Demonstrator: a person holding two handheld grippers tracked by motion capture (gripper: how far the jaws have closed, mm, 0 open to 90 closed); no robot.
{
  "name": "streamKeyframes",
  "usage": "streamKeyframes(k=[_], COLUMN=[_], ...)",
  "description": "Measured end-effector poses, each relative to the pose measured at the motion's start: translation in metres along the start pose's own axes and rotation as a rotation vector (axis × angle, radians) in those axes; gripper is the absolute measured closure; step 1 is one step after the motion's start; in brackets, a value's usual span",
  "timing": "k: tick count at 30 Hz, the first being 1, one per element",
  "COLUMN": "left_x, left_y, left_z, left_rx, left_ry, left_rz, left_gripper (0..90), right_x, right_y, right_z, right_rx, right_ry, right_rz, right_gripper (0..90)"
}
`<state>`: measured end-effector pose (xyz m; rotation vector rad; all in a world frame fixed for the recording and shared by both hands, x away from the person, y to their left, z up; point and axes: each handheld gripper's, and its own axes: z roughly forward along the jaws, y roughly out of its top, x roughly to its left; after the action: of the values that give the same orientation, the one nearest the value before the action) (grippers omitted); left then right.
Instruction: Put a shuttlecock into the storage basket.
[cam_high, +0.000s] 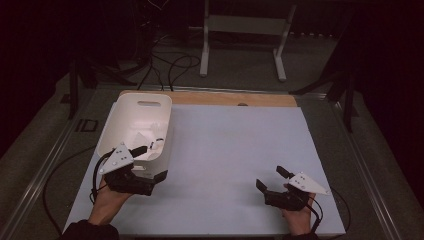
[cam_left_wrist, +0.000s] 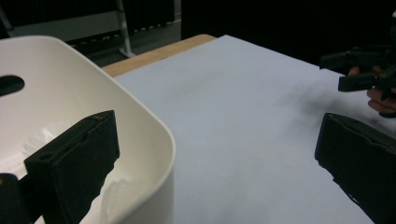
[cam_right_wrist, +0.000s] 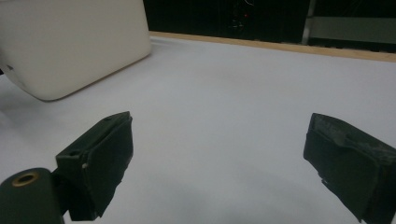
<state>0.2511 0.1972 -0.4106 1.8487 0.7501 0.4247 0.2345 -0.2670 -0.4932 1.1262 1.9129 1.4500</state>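
White-covered table (cam_high: 235, 150), unlabelled white bin (cam_high: 145, 107), both tools gaping.

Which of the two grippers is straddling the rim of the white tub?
The left gripper. Its open fingers sit either side of the white tub wall, one inside over crumpled white material. The right gripper is open above the bare table cover, well apart from it.

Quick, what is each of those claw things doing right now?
Left gripper: open, astride the near rim of the white bin, gripping nothing.
Right gripper: open, empty, above the white sheet.
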Motion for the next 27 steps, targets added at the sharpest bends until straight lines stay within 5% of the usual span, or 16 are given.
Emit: streamKeyframes(k=[16,27], left_x=[-0.014,-0.016], left_y=[-0.024,-0.063], left_z=[-0.015,-0.008], left_rx=[-0.026,-0.005], left_ry=[-0.010,0.019], left_rz=[-0.015,-0.029], left_gripper=[0.7,0.7], right_x=[0.000,0.001], right_y=[0.000,0.000], right_z=[0.000,0.001], right_rx=[0.003,-0.002], right_ry=[0.001,0.010], right_rz=[-0.006,-0.006], right_gripper=[8.1,8.1])
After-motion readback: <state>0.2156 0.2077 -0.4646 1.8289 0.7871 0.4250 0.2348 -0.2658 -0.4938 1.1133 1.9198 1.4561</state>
